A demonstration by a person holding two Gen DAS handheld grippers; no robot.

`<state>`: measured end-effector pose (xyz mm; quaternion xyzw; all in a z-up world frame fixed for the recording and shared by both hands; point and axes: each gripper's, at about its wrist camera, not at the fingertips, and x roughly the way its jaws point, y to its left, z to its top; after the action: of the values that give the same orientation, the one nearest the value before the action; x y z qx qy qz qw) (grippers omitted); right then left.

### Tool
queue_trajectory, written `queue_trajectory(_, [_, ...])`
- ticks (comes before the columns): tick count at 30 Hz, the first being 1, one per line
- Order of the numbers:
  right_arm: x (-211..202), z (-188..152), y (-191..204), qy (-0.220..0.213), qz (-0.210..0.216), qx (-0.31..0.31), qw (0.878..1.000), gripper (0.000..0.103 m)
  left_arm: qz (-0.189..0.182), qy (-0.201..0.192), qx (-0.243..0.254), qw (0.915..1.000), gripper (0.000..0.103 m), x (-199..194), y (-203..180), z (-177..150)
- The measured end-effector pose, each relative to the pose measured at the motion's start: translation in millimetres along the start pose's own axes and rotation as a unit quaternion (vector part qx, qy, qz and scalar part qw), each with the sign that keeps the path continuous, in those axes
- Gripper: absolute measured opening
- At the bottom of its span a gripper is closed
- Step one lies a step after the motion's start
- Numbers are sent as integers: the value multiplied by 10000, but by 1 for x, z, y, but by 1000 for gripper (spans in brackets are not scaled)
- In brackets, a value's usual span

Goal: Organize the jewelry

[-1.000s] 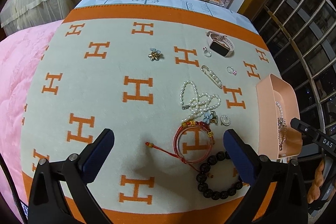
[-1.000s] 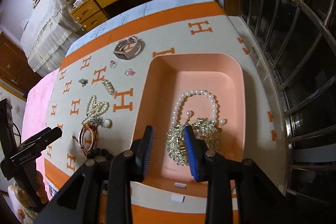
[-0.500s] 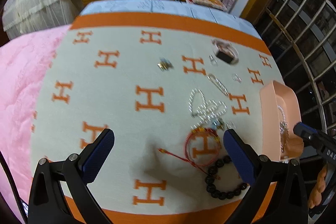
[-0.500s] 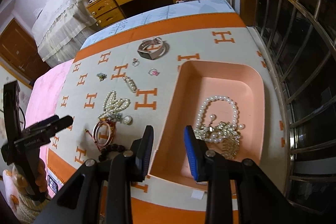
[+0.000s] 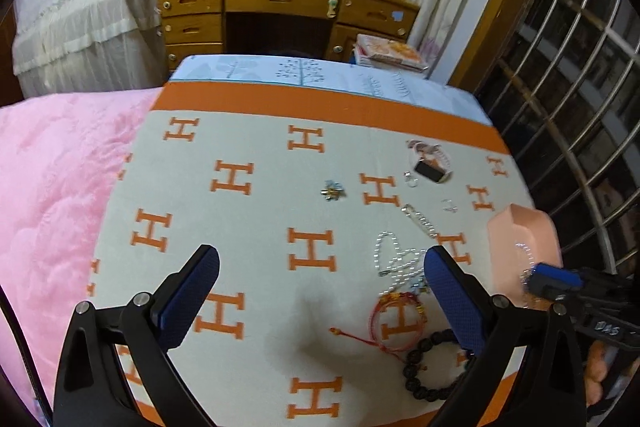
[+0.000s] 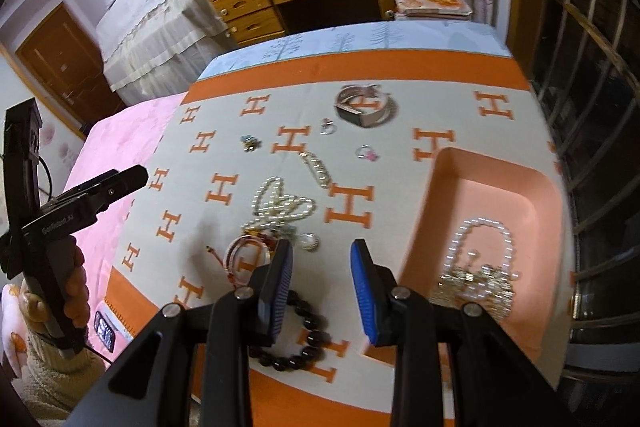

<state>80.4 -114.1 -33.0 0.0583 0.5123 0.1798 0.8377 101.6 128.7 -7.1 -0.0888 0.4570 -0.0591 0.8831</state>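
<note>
Pearls, red cord, dark beads lie loose; both jaws gape empty

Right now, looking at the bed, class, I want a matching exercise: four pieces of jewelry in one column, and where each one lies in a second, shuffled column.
Things
1. dark bead bracelet
2. smartwatch
3. gold chain pile
4. red cord bracelet

Places
A. inside the pink tray
B. on the blanket, farthest toward the desk
C. on the blanket, nearest the right gripper
D. on the blanket, between the loose pearl strand and the dark beads

Pairs: 1-C, 2-B, 3-A, 4-D
</note>
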Motion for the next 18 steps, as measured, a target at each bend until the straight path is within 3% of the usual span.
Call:
queue_trajectory(4, [27, 6, 11, 293, 230, -7, 9993, 30, 9, 106, 18, 9999, 92, 9, 3, 1])
queue_trajectory(8, [58, 9, 19, 669, 488, 57, 9965, 30, 153, 380, 129, 9991, 92, 26, 6, 5])
queue_trajectory(16, [102, 21, 30, 947, 334, 68, 9949, 30, 201, 753, 187, 9968, 92, 57, 20, 9])
queue_trajectory(18, [106, 21, 30, 999, 307, 56, 9945, 24, 166, 824, 140, 9964, 92, 63, 25, 10])
